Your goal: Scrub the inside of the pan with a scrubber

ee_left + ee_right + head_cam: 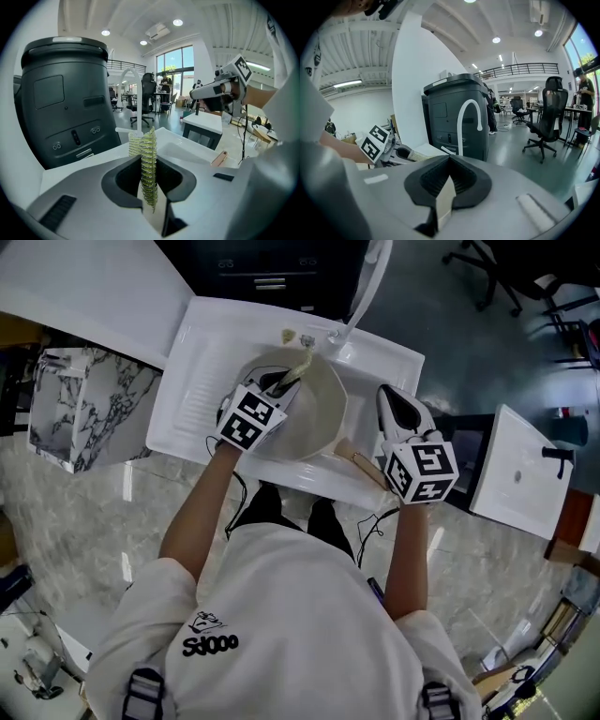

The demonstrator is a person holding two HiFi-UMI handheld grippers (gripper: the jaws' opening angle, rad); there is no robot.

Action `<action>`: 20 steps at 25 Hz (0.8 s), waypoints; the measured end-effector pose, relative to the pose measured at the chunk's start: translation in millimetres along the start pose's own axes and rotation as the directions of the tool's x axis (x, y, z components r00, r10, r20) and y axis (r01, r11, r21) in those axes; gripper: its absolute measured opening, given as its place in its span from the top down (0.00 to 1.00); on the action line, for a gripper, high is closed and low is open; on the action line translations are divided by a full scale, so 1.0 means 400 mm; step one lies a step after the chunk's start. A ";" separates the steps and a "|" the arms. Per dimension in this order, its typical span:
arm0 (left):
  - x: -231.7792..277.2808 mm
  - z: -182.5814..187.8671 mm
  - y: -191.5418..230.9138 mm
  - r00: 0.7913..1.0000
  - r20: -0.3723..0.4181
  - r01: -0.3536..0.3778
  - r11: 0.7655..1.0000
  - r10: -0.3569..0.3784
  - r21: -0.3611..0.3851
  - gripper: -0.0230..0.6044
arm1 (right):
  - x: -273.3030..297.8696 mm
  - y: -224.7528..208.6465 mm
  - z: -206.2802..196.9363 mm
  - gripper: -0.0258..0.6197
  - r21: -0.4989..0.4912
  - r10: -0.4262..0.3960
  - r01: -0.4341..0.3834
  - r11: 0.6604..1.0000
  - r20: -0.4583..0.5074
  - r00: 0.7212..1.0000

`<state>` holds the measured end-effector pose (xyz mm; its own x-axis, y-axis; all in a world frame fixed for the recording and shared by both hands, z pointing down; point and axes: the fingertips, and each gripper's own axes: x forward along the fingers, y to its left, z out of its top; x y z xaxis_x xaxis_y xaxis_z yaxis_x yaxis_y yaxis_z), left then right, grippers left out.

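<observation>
A cream pan (317,418) sits in the white sink (398,360), its wooden handle (359,461) pointing toward the person. My left gripper (284,381) reaches over the pan's far left part, shut on a yellow-green mesh scrubber (302,362). In the left gripper view the scrubber (146,164) stands upright, pinched in my left gripper (149,161), and the handle (219,158) shows at the right. My right gripper (396,401) hovers over the sink's right rim, beside the handle and apart from it. In its own view my right gripper (449,161) is shut with nothing between the jaws.
A curved white faucet (370,282) rises behind the pan. A ribbed drainboard (192,390) lies left of the basin. A marble-patterned box (84,409) stands farther left, a white unit (520,474) at the right. A dark cabinet (65,103) stands behind the sink.
</observation>
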<state>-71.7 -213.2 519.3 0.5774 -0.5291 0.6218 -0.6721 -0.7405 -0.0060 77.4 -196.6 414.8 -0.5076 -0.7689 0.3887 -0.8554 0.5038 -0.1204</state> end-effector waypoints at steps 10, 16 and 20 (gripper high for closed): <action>0.181 -0.067 -0.003 0.990 -0.142 -0.008 0.995 0.021 0.096 0.85 | -0.028 -0.043 -0.070 0.95 0.055 -0.055 0.057 0.997 -0.047 0.997; 0.229 -0.102 -0.007 0.979 -0.204 0.011 0.994 0.011 0.107 0.85 | -0.018 -0.050 -0.095 0.95 0.079 -0.052 0.056 0.995 -0.063 0.997; 0.247 -0.120 -0.013 0.973 -0.230 0.030 0.995 -0.008 0.093 0.85 | -0.010 -0.047 -0.106 0.95 0.089 -0.042 0.048 0.995 -0.074 0.996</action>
<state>-33.2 -241.9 618.4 0.4609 -0.4139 0.7850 -0.6082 -0.7915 -0.0603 100.1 -186.3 454.2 -0.4625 -0.7582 0.4596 -0.8847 0.4291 -0.1822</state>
